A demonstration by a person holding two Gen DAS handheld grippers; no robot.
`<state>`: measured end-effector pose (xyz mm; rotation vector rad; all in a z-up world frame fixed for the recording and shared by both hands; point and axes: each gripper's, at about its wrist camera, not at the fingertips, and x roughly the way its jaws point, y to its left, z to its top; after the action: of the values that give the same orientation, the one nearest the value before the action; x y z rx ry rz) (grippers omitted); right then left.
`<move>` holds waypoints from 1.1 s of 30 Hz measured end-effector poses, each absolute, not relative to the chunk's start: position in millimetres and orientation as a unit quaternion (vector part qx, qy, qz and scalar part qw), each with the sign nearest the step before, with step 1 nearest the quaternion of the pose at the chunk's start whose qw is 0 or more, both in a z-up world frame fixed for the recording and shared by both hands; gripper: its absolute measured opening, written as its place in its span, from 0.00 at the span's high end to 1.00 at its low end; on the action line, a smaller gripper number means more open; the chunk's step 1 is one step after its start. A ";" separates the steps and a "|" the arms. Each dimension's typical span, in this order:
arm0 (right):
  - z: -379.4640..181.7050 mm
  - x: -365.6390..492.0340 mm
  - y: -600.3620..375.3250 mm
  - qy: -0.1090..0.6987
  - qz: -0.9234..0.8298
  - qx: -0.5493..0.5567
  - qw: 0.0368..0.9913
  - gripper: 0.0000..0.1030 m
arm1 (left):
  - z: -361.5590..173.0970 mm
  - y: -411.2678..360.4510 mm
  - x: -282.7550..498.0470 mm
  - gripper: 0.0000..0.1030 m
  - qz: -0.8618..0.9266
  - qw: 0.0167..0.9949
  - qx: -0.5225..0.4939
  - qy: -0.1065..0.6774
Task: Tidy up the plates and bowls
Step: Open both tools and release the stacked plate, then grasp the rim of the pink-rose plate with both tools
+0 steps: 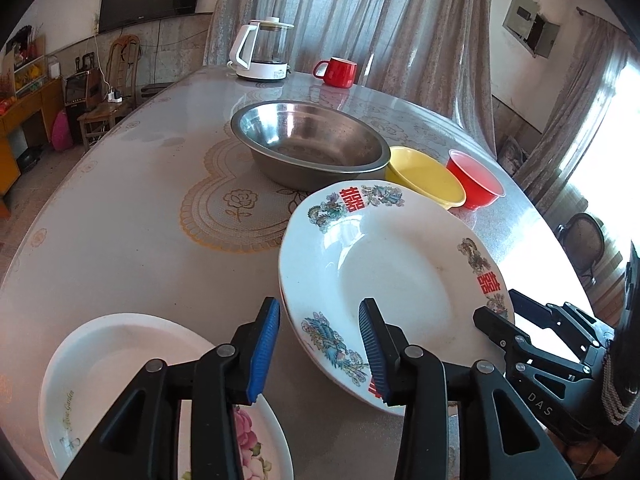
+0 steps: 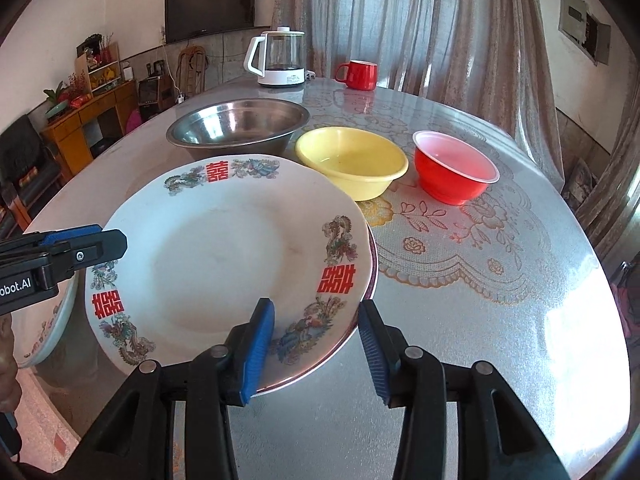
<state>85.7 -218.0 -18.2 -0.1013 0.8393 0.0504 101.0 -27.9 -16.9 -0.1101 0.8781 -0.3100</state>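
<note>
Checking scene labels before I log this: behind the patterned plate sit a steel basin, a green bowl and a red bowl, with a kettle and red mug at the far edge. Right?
Not quite: the middle bowl is yellow, not green, as the right wrist view shows. The rest holds: the steel basin and red bowl flank it behind the patterned plate, with the kettle and red mug at the far edge.

Your left tool (image 1: 320, 344) points down at a slant, its blue pads (image 1: 264, 350) apart and straddling the plate (image 1: 396, 272) rim without pressing it. Your right tool (image 2: 316, 346) slants down the same way, pads (image 2: 258, 350) apart across the opposite rim, gripping nothing. Each tool shows at the edge of the other's view.
</note>
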 end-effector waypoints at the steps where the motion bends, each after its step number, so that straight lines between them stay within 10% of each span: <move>1: -18.9 86.4 -217.4 0.406 0.024 -0.052 0.912 0.55 | -17.6 -27.8 101.5 0.59 -0.144 0.893 -0.050 0.423; 33: -1.5 70.5 -229.1 0.373 0.021 0.030 0.927 0.46 | -8.2 -14.9 78.0 0.51 -0.121 0.902 -0.042 0.412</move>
<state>70.5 -229.1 -1.5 0.0614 0.7652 0.0438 78.0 -14.9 -8.2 -0.0877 0.8517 -0.2506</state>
